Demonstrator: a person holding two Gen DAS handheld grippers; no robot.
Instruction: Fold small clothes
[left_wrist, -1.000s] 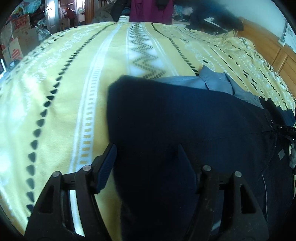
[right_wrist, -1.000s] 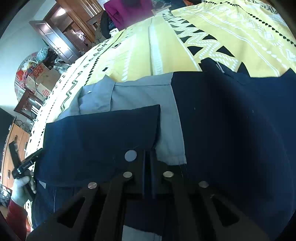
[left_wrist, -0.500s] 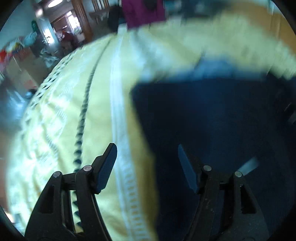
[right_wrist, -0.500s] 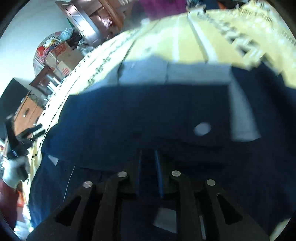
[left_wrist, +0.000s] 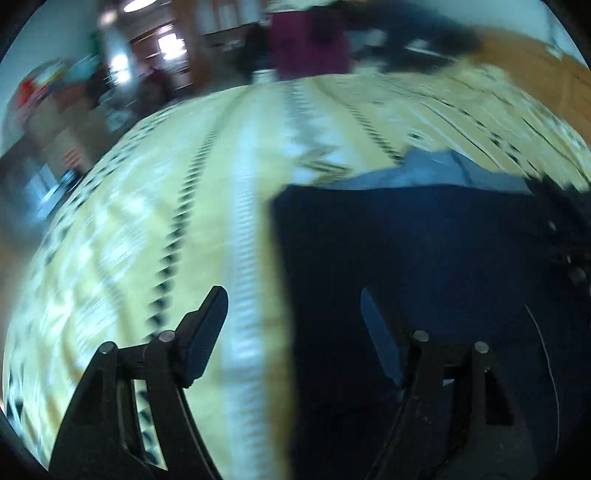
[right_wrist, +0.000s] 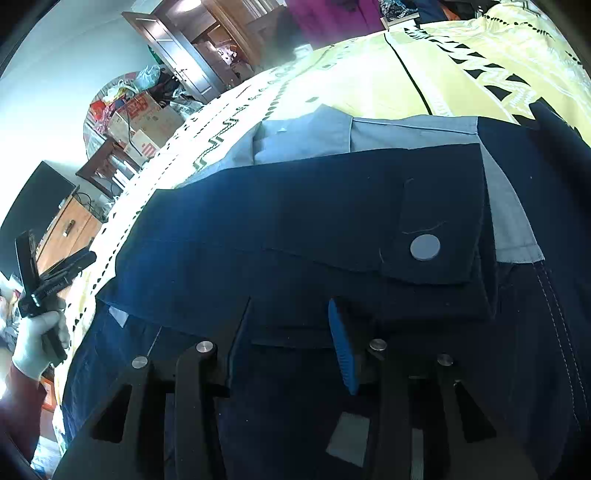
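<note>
A navy garment (right_wrist: 295, 229) with a grey collar part (right_wrist: 303, 140) lies flat on the yellow patterned bedspread (right_wrist: 369, 74). One navy sleeve with a grey button (right_wrist: 424, 247) lies folded across it. My right gripper (right_wrist: 291, 332) hovers just behind that sleeve; its jaws are opening and the pads press on nothing. In the blurred left wrist view the garment (left_wrist: 424, 258) fills the right half, and its left edge runs between the fingers of my left gripper (left_wrist: 291, 325). That gripper's jaws are opening and hold nothing. The left gripper (right_wrist: 51, 269) also shows at the far left, in a white-gloved hand (right_wrist: 37, 347).
The bedspread (left_wrist: 147, 221) stretches bare to the left of the garment. A magenta cloth (right_wrist: 332, 14) hangs past the bed's far end. Beyond the bed's left side stand cardboard boxes (right_wrist: 147, 118), a wooden cabinet (right_wrist: 70, 236) and a dark screen (right_wrist: 33, 199).
The right gripper, shut on the sleeve's buttoned end a second ago, has parted its jaws and let it go; the sleeve now lies flat. The left wrist view has swung left.
</note>
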